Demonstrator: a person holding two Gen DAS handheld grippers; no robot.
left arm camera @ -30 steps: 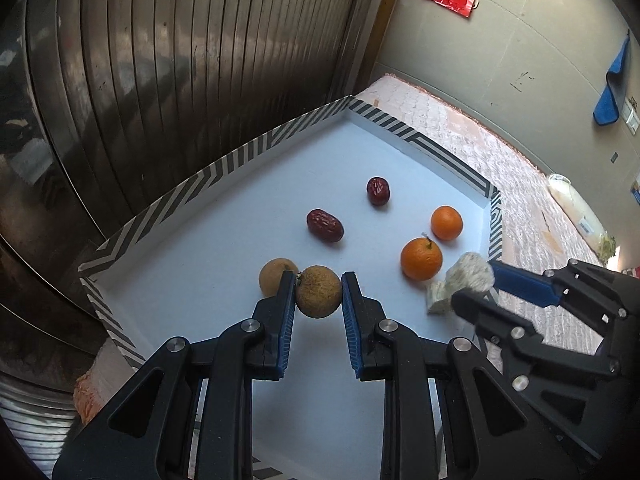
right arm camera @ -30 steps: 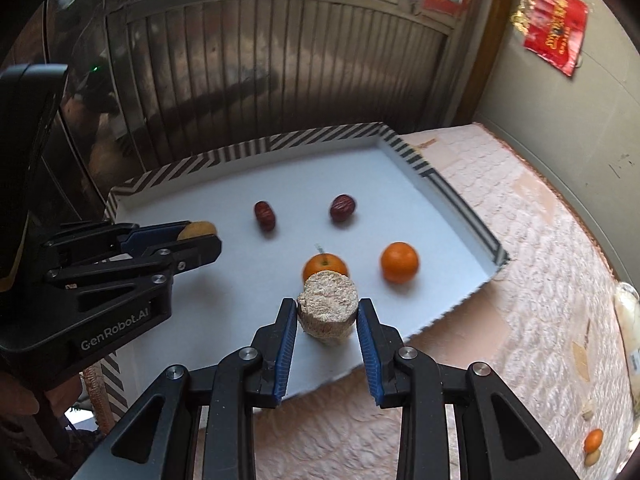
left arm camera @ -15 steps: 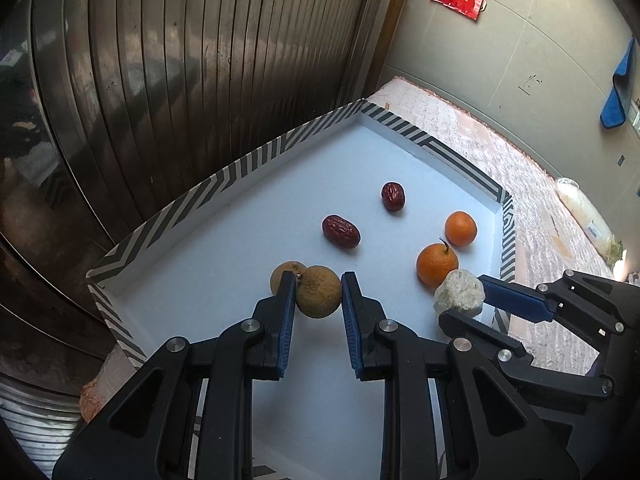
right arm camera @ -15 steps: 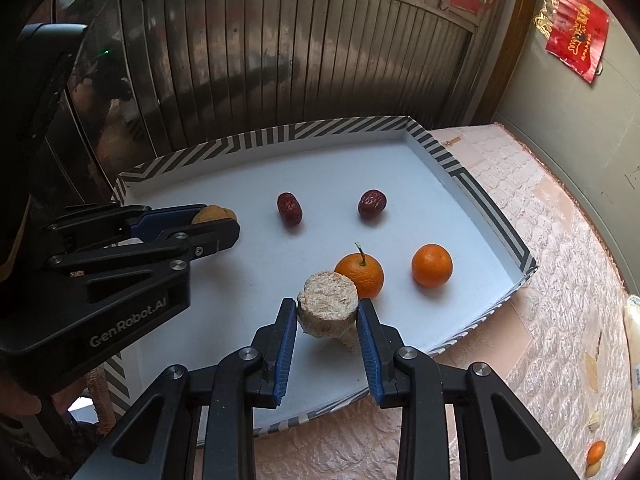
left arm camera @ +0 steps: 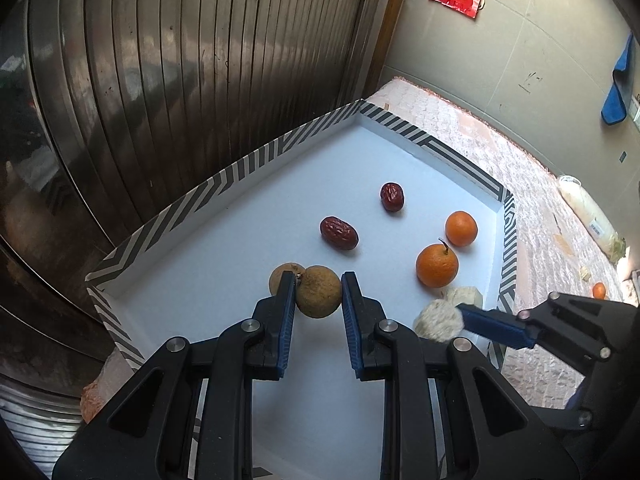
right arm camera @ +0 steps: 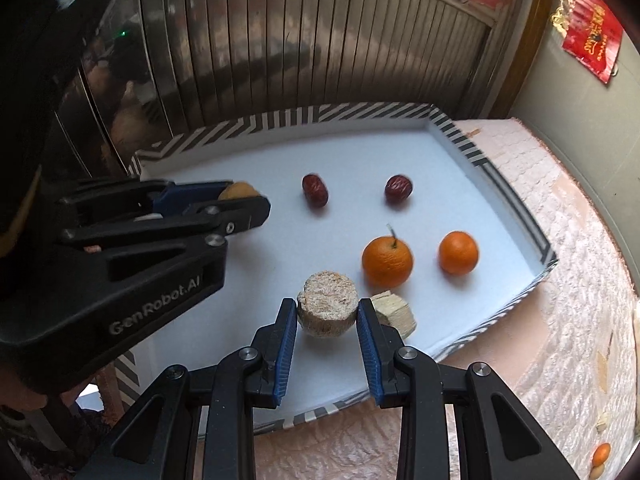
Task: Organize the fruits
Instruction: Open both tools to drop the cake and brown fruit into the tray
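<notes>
Now your right gripper [right arm camera: 326, 312], clamped on the pale cut chunk [right arm camera: 327, 304], has carried it in over the white tray [left arm camera: 224, 280], low centre of the right view, beside a second pale chunk [right arm camera: 394, 312]. Your left gripper [left arm camera: 318, 296] stays clenched on the brown round fruit [left arm camera: 319, 296], centre frame, beside its twin [left arm camera: 282, 274]. Both look ready to set down in pairs.

Tray [left arm camera: 224, 184] rim black-white striped; oranges [right arm camera: 387, 262] orange; dates [left arm camera: 338, 233] dark red.
</notes>
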